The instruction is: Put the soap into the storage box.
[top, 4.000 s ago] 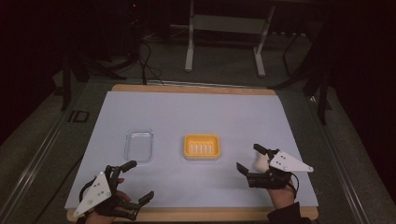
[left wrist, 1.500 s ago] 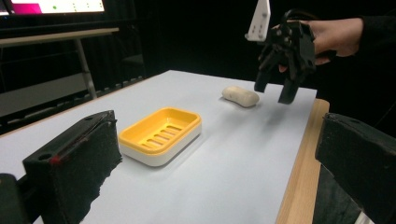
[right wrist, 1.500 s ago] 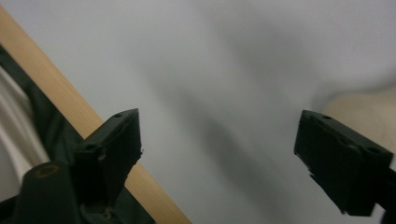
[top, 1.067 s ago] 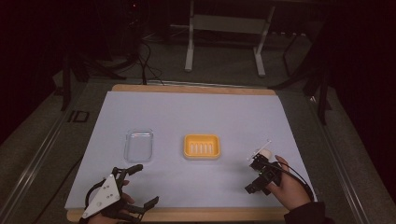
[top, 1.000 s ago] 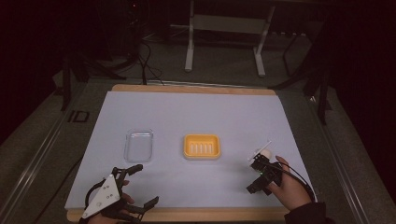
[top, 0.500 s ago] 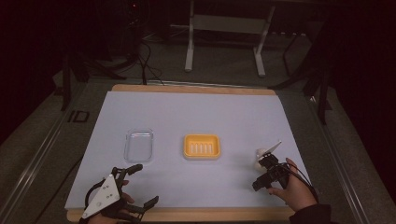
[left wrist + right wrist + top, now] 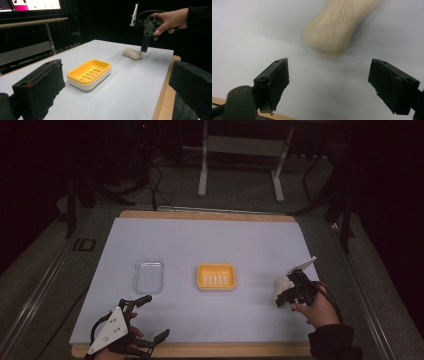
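A: High view. What has changed at the right of the table (image 7: 200, 240)?

B: The right gripper (image 7: 283, 296) has moved from beside the yellow slotted plastic soap dish (image 7: 216, 277) toward the table's right edge. It now hangs over the pale beige oblong soap bar (image 7: 283, 286), which lies well to the right of the dish. The left gripper (image 7: 150, 317) stays near the front edge, below the clear shallow plastic tray (image 7: 149, 276).

A: Left gripper view?

B: Its jaws stand wide apart and hold nothing. Beyond the dish, the soap bar lies flat on the table, with the right gripper pointing down just beside it.

A: Right gripper view?

B: The jaws are spread, empty, with the soap bar ahead of them and not yet between them.

A: Meaning?

B: Likely a grasp is being lined up. The gripper must advance before closing.
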A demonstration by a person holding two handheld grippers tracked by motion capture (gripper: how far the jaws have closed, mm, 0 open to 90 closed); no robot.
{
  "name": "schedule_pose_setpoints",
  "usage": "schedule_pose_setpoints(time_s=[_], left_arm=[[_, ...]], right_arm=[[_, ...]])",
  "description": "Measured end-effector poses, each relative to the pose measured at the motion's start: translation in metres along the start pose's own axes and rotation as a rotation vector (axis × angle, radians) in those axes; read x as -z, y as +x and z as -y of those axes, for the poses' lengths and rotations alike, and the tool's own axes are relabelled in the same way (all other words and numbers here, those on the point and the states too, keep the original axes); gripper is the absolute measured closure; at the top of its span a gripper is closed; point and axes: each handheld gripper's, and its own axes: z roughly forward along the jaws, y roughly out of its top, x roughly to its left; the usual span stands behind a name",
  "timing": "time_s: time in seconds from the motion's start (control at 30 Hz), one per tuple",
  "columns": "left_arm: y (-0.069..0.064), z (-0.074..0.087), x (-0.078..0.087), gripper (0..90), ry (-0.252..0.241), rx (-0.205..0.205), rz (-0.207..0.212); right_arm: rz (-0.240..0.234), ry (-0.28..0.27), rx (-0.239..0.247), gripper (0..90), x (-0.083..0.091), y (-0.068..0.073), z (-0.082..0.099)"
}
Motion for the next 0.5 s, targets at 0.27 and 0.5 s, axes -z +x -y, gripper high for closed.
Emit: schedule_pose_setpoints(time_s=[0.27, 0.5], left_arm=[[-0.001, 0.0, 0.0, 0.1, 0.005, -0.007, 0.003], [-0.001, 0.001, -0.001, 0.1, 0.013, -0.011, 0.004]], right_arm=[[-0.008, -0.012, -0.115, 17.9, 0.0, -0.009, -0.025], [0.022, 0.0, -0.178, 17.9, -0.012, -0.01, -0.039]])
